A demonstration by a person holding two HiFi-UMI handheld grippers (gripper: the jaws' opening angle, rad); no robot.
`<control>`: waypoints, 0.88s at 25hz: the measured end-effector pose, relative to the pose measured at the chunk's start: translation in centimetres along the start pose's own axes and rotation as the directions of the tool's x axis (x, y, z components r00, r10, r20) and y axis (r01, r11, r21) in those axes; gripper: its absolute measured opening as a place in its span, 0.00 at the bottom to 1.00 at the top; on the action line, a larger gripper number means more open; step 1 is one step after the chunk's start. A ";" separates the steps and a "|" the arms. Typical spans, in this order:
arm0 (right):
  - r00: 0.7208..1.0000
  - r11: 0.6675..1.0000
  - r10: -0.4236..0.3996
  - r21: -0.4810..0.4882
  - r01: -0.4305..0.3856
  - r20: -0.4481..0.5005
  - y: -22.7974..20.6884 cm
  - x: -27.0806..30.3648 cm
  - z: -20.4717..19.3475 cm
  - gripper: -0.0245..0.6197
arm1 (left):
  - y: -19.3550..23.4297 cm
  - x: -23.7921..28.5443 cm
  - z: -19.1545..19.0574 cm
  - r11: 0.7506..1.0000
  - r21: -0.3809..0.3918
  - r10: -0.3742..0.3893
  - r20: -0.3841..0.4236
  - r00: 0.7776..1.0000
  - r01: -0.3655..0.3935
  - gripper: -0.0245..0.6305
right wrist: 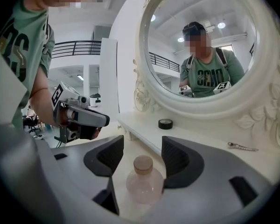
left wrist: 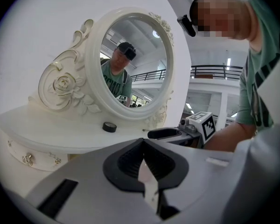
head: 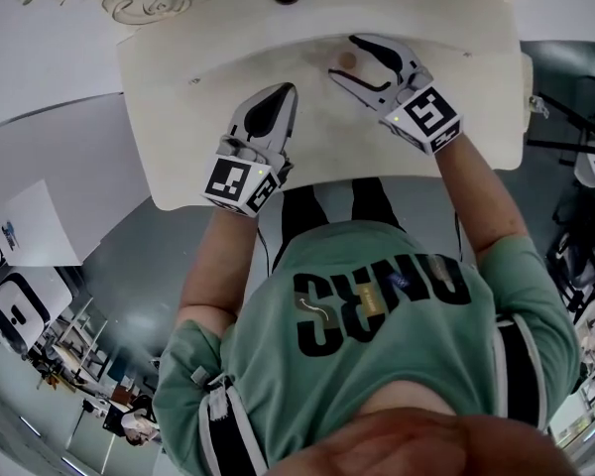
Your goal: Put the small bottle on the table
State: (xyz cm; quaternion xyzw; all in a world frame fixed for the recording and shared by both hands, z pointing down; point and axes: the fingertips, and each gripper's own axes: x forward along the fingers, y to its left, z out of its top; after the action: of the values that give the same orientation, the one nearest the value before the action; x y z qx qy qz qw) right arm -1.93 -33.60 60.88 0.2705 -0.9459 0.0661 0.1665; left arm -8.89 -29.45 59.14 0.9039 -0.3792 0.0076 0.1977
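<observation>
Small bottle (right wrist: 144,183): upright on the surface (head: 178,117).
Right gripper (right wrist: 141,147): I had it apart, astride the bottle, not pressing it.
Left gripper (left wrist: 142,143): together, empty, left of the bottle.

Big open hall, some lab or recording space, not a home: ornate white vanity table (head: 178,137) with round mirror (left wrist: 135,59) stands as a prop. Mezzanine railing (left wrist: 214,72) behind, gear (head: 25,310) scattered over grey floor (head: 149,266).
</observation>
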 end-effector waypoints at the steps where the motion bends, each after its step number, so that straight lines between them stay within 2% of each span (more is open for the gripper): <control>1: 1.000 1.000 0.002 0.000 -0.002 0.007 0.1 -0.4 0.7 0.42 | -0.3 -0.2 0.6 1.000 0.002 -0.003 0.003 1.000 0.003 0.05; 5: 1.000 1.000 -0.006 0.002 0.005 0.029 0.3 -2.5 3.5 0.41 | -1.6 -0.7 3.7 1.000 0.020 -0.014 0.020 1.000 0.014 0.05; 14: 0.997 0.999 -0.024 0.041 0.021 0.073 1.3 -7.9 9.3 0.31 | -5.4 -2.4 10.7 0.998 0.055 -0.040 0.062 0.997 0.037 0.05; 22: 0.992 0.998 -0.034 0.050 0.028 0.122 1.8 -11.9 13.8 0.25 | -8.2 -3.6 15.4 0.994 0.096 -0.052 0.091 0.994 0.044 0.05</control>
State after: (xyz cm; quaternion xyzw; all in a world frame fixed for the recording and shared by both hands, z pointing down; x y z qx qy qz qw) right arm 2.77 -29.22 43.69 0.2925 -0.9482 0.0695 0.1023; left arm -7.86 -27.36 41.47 0.9204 -0.3655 -0.0218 0.1372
